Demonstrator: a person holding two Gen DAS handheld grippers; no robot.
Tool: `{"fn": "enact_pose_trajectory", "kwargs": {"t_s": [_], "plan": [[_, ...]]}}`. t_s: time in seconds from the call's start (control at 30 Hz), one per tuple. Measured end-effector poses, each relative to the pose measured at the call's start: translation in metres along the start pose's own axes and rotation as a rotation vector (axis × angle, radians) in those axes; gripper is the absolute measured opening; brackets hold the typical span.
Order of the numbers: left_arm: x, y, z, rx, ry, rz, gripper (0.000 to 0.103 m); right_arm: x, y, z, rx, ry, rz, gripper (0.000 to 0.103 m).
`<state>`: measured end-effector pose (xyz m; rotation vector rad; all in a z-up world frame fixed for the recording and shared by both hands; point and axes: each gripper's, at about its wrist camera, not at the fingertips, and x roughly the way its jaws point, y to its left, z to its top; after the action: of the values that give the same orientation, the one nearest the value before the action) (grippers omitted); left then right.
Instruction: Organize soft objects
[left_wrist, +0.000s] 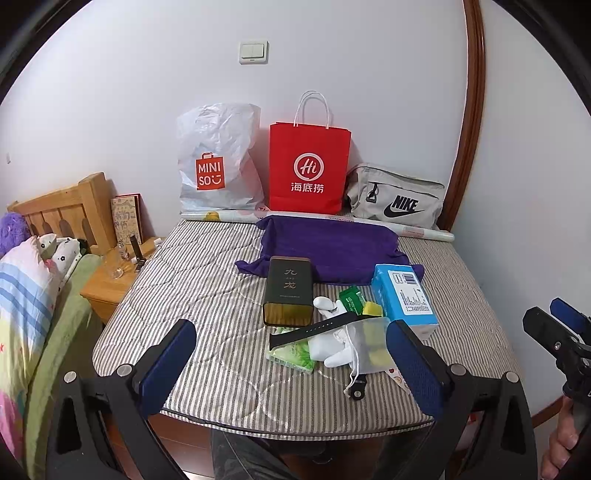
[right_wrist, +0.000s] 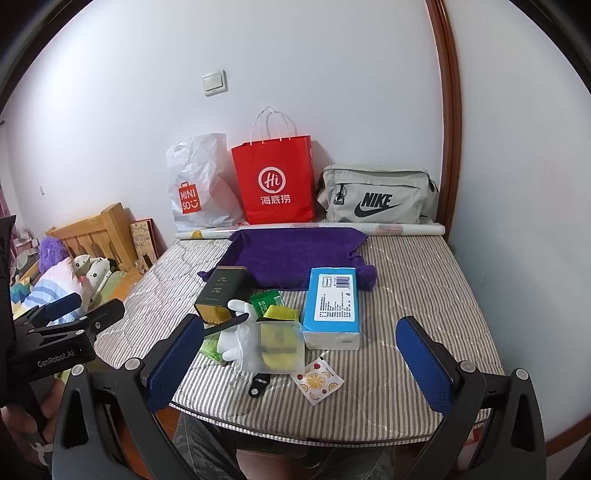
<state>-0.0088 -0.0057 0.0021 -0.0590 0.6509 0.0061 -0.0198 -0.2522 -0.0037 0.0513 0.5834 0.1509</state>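
- My left gripper (left_wrist: 291, 354) and right gripper (right_wrist: 299, 354) both hover with jaws wide apart, holding nothing.
- Nearest, the mesh pouch (right_wrist: 279, 345) lies on the striped mattress (right_wrist: 424, 295): light and limp, I judge; pinch bunched fabric.
- Touching it, the white glove (left_wrist: 334, 350): floppy; pinch the palm.
- Farthest, the purple towel (right_wrist: 295, 254) lies flat, probably drapes; take an edge.

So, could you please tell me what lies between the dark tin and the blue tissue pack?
A green packet and a yellow item lie between the dark tin and the blue tissue pack, clearest in the right wrist view.
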Motion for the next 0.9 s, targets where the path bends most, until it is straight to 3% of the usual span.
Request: {"fn": "enact_pose_trajectory", "kwargs": {"t_s": [0.9], "plan": [[-0.0042,-0.0056,-0.0033,0.003,0.000,0.005,0.103,-0.0093,0.0046,0.0001,-0.017,-0.013,-0.001,0.102]]}}
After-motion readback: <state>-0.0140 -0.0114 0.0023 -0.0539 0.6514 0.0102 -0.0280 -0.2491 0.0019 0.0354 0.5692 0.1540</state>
